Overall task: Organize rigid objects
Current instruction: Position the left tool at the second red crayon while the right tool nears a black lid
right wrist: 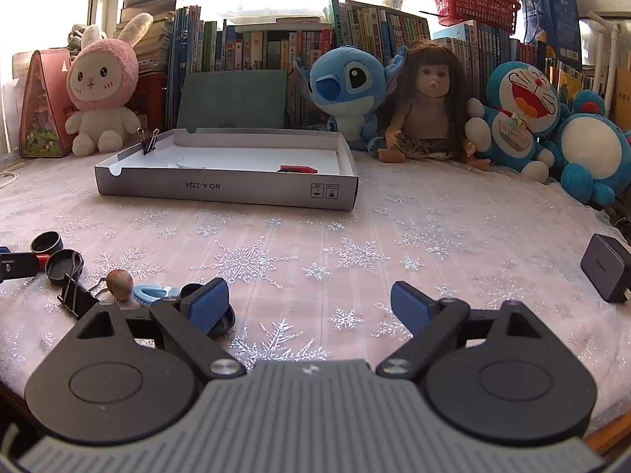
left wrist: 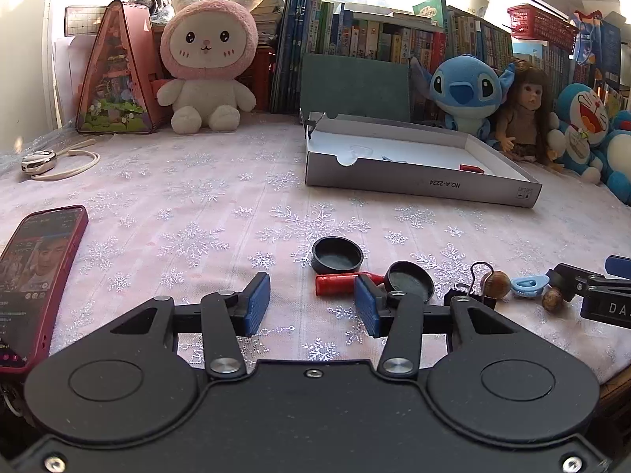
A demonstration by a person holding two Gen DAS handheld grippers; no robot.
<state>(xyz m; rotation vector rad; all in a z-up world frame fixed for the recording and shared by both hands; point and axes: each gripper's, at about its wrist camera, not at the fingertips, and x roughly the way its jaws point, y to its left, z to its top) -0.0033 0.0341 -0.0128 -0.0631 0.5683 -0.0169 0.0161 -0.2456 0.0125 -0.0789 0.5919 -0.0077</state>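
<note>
Bare tabletop [right wrist: 315, 244] fills centre frame in the right wrist view, open between the tongs and the white box [right wrist: 226, 189]. Lower left is crowded: 2 black caps [left wrist: 337, 254], red cylinder [left wrist: 339, 283], binder clip [left wrist: 471, 293], 2 nuts [left wrist: 496, 283], blue piece [left wrist: 526, 285]. Phone [left wrist: 37, 276] blocks left edge; black adapter [right wrist: 605, 268] right edge. Plush toys [right wrist: 516, 114] and books [right wrist: 252, 49] wall the top.
</note>
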